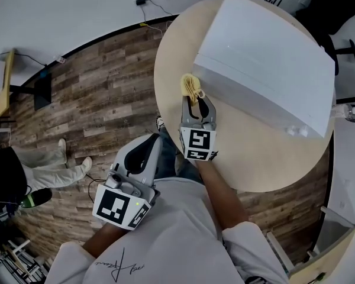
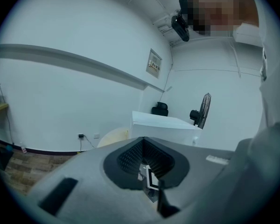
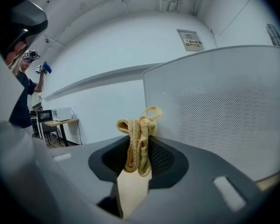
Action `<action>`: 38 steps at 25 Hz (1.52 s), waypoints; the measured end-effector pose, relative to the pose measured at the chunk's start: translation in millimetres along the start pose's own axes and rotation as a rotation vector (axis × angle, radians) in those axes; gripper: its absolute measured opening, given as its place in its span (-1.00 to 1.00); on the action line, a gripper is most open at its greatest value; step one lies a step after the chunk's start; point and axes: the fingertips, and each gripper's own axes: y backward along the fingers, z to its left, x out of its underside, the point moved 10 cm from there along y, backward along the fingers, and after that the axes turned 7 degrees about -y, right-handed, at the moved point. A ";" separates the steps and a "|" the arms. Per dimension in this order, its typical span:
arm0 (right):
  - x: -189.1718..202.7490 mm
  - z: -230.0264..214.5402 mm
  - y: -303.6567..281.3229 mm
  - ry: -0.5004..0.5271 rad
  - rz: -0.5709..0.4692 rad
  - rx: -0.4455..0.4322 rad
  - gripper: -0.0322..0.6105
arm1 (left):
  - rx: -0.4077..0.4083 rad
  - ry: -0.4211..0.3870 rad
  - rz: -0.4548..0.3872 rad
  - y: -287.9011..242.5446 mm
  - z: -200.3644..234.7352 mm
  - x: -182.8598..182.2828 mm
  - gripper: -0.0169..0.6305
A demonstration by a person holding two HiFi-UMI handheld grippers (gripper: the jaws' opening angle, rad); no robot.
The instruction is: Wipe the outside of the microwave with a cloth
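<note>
On the round table [image 1: 254, 158], right gripper [image 1: 195, 97] clenches a yellow cloth [image 1: 191, 86] just beside the microwave [image 1: 266, 58]; left gripper [image 1: 145, 150] closed, empty; wiping looks barely started.

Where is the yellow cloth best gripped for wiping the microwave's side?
At its gathered near end, as the right claw grips the cloth now, coming from the table edge: the bunched free end sticks out past the jaws toward the microwave wall.

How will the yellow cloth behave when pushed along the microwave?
Probably floppy: the cloth bunches in folds where the right gripper clamps it. Likely light: a thin loop stands up unsupported. It should squash against the microwave.
</note>
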 end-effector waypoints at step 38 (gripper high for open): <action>-3.9 -63.3 55.3 -0.028 -0.049 0.147 -0.52 | 0.099 -0.057 0.002 -15.8 -60.3 -4.2 -0.97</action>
